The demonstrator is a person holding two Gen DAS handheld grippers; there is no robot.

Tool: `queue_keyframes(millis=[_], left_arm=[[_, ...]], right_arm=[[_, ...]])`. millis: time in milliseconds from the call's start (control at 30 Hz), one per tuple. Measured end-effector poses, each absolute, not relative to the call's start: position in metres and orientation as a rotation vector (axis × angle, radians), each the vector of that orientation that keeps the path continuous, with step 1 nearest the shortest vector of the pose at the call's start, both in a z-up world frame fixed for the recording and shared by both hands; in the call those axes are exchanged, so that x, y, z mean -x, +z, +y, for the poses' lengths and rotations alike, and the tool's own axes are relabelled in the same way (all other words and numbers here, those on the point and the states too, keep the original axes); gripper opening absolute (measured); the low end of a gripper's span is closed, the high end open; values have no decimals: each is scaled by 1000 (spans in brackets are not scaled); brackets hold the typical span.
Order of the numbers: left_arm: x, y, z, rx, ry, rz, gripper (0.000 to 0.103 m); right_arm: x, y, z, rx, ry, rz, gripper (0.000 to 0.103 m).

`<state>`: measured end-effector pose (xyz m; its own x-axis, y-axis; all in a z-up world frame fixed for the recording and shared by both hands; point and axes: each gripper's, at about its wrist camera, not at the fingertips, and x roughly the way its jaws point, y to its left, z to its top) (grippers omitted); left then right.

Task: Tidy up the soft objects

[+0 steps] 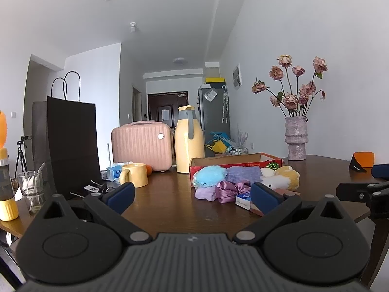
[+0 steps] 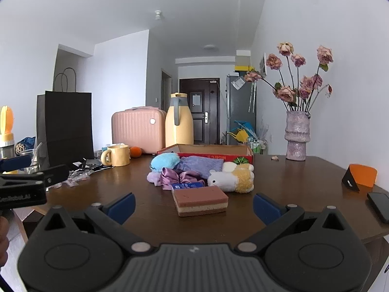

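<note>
A pile of soft things lies in front of a red cardboard box (image 2: 243, 151) on the brown table: a blue plush (image 2: 164, 161), a purple knit cloth (image 2: 201, 165), a shiny purple satin piece (image 2: 170, 174), a white and yellow plush animal (image 2: 233, 177) and a brown layered sponge (image 2: 200, 200) nearest the right gripper. The same blue plush (image 1: 210, 175) and plush animal (image 1: 279, 178) show in the left wrist view. My left gripper (image 1: 193, 196) is open, short of the pile. My right gripper (image 2: 193, 205) is open, just before the sponge, touching nothing.
A yellow mug (image 2: 116, 155), an orange (image 2: 135, 151), a pink case (image 2: 138, 129), a yellow thermos (image 2: 178, 121) and a black paper bag (image 2: 65, 126) stand at the left and back. A vase of dried roses (image 2: 297, 133), an orange card (image 2: 362, 175) and a phone (image 2: 380, 205) sit right.
</note>
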<state>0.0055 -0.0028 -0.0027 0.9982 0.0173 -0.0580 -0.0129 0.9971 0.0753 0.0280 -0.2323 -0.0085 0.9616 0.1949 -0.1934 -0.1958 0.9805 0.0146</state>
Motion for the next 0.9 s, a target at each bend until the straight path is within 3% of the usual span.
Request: queue_keyframes(millis=[900], left_arm=[[-8, -10, 6, -69, 10, 75, 103]], right_arm=[[-25, -3, -227, 41, 212, 182, 103]])
